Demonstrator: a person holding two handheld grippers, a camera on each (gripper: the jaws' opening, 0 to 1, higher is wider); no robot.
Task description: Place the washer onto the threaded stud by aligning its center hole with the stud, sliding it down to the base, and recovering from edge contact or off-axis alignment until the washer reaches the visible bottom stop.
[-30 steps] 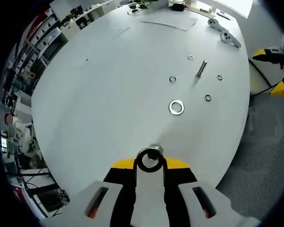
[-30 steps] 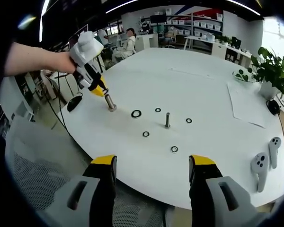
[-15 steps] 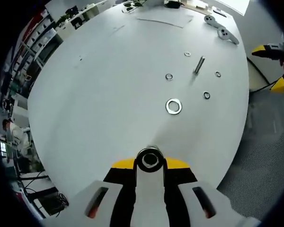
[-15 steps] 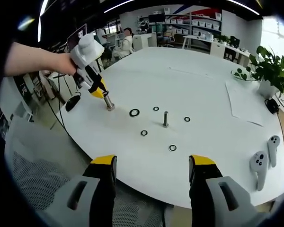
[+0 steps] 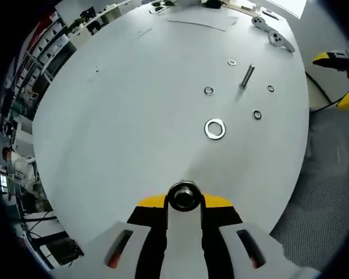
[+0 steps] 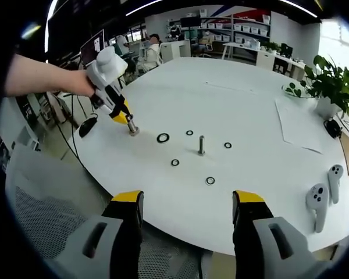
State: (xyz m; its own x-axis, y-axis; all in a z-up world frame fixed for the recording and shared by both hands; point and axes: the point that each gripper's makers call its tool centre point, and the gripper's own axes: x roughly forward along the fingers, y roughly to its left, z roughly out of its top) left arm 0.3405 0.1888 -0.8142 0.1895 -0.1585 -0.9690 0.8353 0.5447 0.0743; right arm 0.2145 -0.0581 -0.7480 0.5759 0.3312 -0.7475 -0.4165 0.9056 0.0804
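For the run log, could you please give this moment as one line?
left gripper: shut on metal cylinder | right gripper: open, empty | threaded stud: upright, bare | large washer: flat on table

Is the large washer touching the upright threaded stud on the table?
Apart. In the right gripper view, bare white tabletop lies between the large washer and the threaded stud; the left gripper view shows that gap too.

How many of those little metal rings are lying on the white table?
5. One large ring lies nearest the left gripper. Four small ones surround the upright stud. None seems hidden.
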